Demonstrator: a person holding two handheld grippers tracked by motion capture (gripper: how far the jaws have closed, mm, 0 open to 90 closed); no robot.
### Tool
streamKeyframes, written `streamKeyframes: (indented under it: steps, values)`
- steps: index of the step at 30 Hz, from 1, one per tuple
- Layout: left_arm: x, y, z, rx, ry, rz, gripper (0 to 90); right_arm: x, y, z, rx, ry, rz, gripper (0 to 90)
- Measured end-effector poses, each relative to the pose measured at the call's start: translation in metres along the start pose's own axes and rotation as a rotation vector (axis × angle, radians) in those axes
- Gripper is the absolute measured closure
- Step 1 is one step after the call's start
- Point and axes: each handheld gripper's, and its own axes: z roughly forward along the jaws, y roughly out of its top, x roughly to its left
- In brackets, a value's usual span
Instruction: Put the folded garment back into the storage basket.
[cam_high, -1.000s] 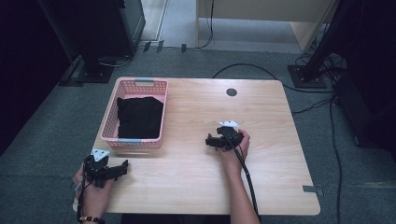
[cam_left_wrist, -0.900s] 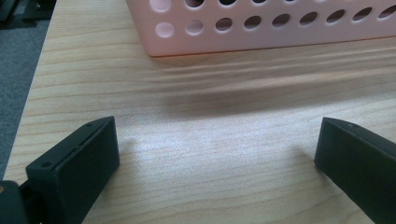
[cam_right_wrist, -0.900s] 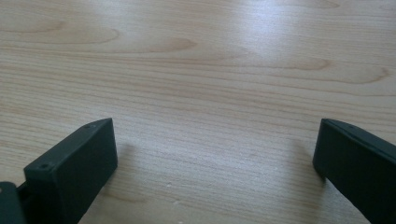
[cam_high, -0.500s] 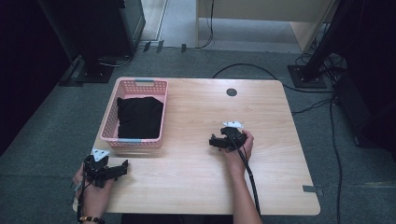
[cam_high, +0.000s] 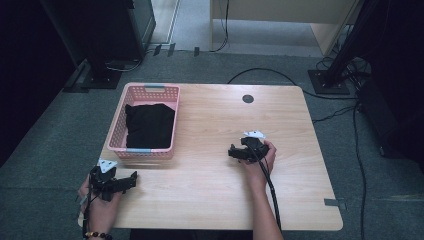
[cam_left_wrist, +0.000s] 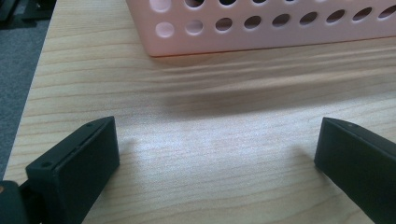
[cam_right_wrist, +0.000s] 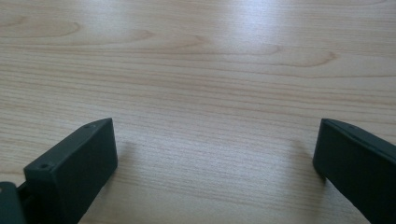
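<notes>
Pale wood-grain tabletop (cam_high: 210, 115) carries a pink perforated plastic basket (cam_high: 170, 94) at about ten o'clock, with a black folded cloth (cam_high: 149, 125) lying inside it; no brand, label or writing can be read anywhere. Left gripper (cam_high: 131, 179) sits at seven o'clock just below the basket, jaws spread wide over bare wood, holding nothing. Right gripper (cam_high: 231, 152), at about four o'clock and well apart from the basket, is likewise released and empty.
</notes>
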Motion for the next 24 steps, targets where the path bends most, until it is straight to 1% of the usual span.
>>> streamKeyframes:
  steps: [8, 11, 24]
  values:
    - [0.000, 0.000, 0.000, 0.000, 0.000, 0.000, 0.0, -0.008, -0.002, -0.002, -0.001, -0.009, 0.010, 0.0]
    - [0.000, 0.000, 0.000, 0.000, 0.000, 0.000, 0.0, -0.012, -0.003, -0.003, -0.002, -0.014, 0.010, 0.0]
    - [0.000, 0.000, 0.000, 0.000, 0.000, 0.000, 0.0, -0.032, -0.009, -0.010, -0.002, -0.040, 0.038, 0.0]
